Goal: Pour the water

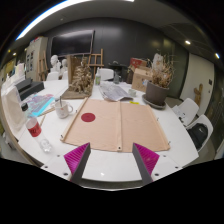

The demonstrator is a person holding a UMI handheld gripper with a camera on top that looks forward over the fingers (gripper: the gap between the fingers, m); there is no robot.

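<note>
White table (110,160) edge sits just under the claw (111,160), fingers wide apart, holding nothing. Tan mat (120,125) ahead, open. Red can (34,128) far left; clutter beyond unclear.

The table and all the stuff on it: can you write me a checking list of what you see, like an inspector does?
Surface: white table with a tan mat laid across its middle.
Job's things: a red-capped bottle and a clear cup stand left of the mat; a grey cup sits behind them.
Clutter: a red disc lies on the mat; papers and a potted dried plant sit at the far side.
Grippers: gripper is open and holds nothing, short of the mat.
Cables: nothing seen.
Surroundings: a white chair stands right of the table.
</note>
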